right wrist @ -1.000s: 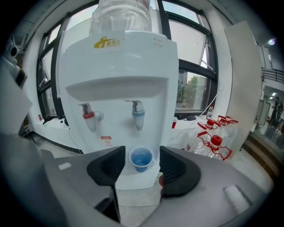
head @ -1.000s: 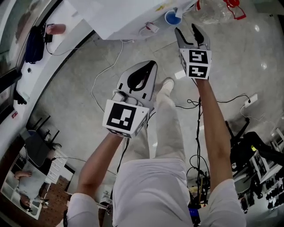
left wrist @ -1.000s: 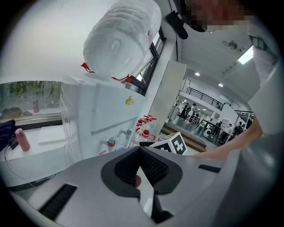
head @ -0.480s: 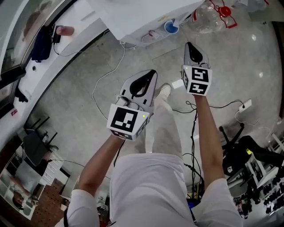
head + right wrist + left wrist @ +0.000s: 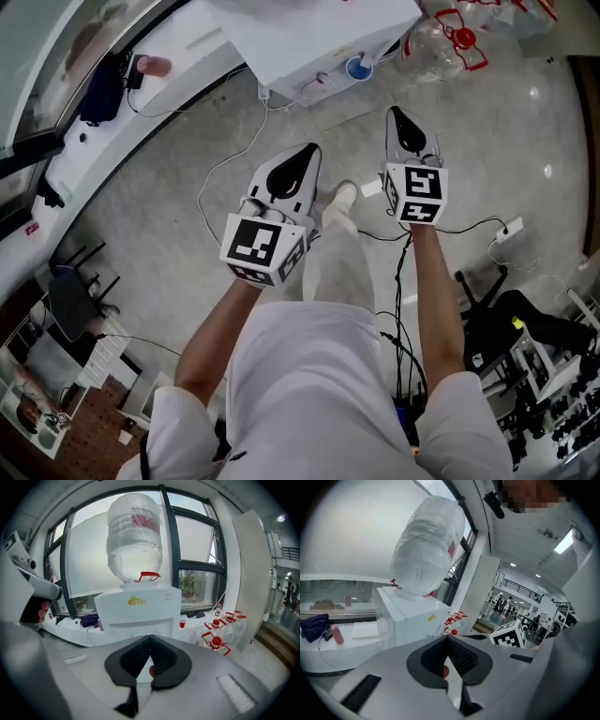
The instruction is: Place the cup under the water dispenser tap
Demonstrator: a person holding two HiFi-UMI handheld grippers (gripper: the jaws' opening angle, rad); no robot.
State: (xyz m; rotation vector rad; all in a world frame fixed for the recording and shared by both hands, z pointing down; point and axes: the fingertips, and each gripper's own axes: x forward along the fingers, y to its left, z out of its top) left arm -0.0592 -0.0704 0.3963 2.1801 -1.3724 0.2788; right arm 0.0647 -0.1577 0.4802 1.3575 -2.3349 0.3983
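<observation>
The cup (image 5: 356,67), blue seen from above, stands on the tray of the white water dispenser (image 5: 319,37) below its taps, with no gripper touching it. My right gripper (image 5: 397,116) is shut and empty, well back from the cup. My left gripper (image 5: 308,152) is beside it to the left, also shut with nothing held. In the right gripper view the dispenser (image 5: 140,609) and its big wrapped bottle (image 5: 133,541) stand straight ahead past the closed tips of the right gripper (image 5: 150,637). The left gripper view has the dispenser (image 5: 410,620) to the left of the left gripper (image 5: 448,637).
Empty bottles with red handles (image 5: 455,37) lie right of the dispenser. Cables (image 5: 225,169) and a power strip (image 5: 511,228) trail over the grey floor. A white window ledge (image 5: 112,103) carries a pink bottle (image 5: 150,66) and a dark bag. A red cup (image 5: 182,623) stands on the ledge.
My right gripper's jaws, open beside the cup a second ago, have shut empty. Both grippers have drawn back from the dispenser, and the cup stays on its tray.
</observation>
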